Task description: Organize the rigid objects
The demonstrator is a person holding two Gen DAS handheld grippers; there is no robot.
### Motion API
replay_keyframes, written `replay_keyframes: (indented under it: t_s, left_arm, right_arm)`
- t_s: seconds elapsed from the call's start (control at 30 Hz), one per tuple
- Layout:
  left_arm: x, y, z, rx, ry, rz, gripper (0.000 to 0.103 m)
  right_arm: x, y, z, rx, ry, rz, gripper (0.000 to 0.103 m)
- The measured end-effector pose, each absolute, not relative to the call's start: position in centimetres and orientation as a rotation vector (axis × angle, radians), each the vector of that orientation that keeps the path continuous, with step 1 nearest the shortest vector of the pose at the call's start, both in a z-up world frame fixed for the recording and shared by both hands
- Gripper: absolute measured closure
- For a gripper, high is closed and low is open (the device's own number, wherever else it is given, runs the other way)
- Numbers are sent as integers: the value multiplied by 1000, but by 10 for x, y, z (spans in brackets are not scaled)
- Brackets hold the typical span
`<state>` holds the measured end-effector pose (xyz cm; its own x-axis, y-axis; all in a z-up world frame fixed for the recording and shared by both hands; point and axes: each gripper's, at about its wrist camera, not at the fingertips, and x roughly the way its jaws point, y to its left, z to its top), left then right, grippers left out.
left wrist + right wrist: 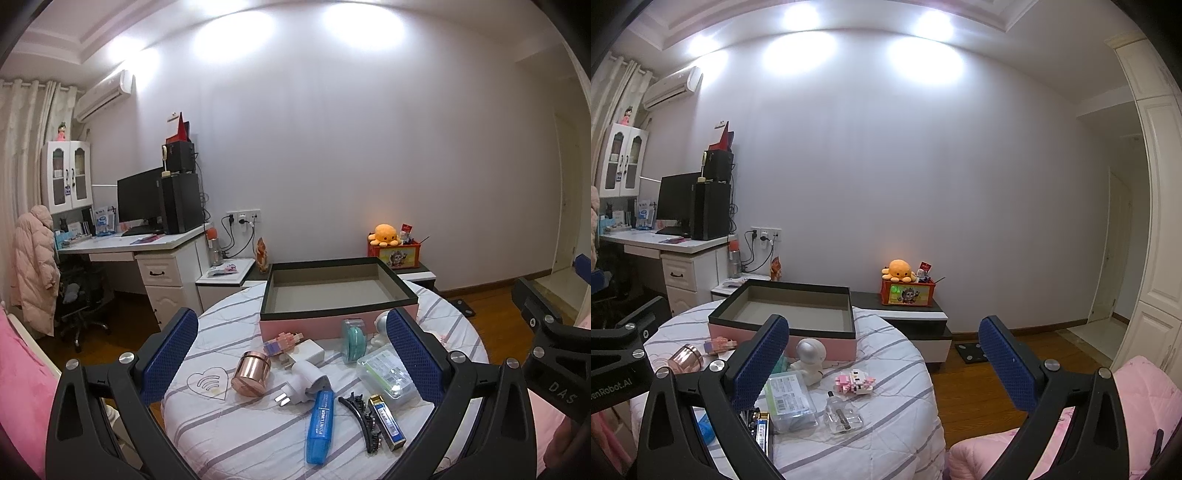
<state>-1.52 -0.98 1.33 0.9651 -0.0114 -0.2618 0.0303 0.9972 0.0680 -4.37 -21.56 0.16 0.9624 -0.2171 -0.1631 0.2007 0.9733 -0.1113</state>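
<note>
I hold my left gripper (291, 354) level above the near side of the round table (229, 435), its blue-padded fingers (171, 354) spread wide with nothing between them. My right gripper (882, 365) hangs at about the same height over the table's right edge, fingers equally wide apart and empty, half of it looking out over the wooden floor (979, 398).

The one container is the pink box (299, 326) with a dark rim, standing at the far side of the table, lid off; I see only its bare grey floor inside.

Everything else lies loose on the striped cloth in front of it: a copper-coloured jar (251, 373) on its side, a white plug adapter (301, 378), a blue highlighter (319, 424), a black hair claw (364, 421), a small blue-and-gold harmonica (388, 422) just beside the claw, a clear plastic case (388, 376), a teal round case (352, 338) standing on edge near the box wall, and a pink brick figure (282, 345). From the right wrist I also see a white astronaut figure (809, 360) touching the box front (or nearly, I cannot tell), a second pink-and-white brick figure (855, 382), and a clear glass bottle (842, 415) lying flat.
</note>
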Motion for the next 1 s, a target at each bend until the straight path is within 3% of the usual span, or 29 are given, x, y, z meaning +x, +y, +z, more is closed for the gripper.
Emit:
replay_keyframes:
  t_s: [1.0]
  left_arm:
    - [-20, -10, 15, 69, 256, -20, 0]
  right_arm:
    - [-44, -212, 2, -98, 189, -167, 0]
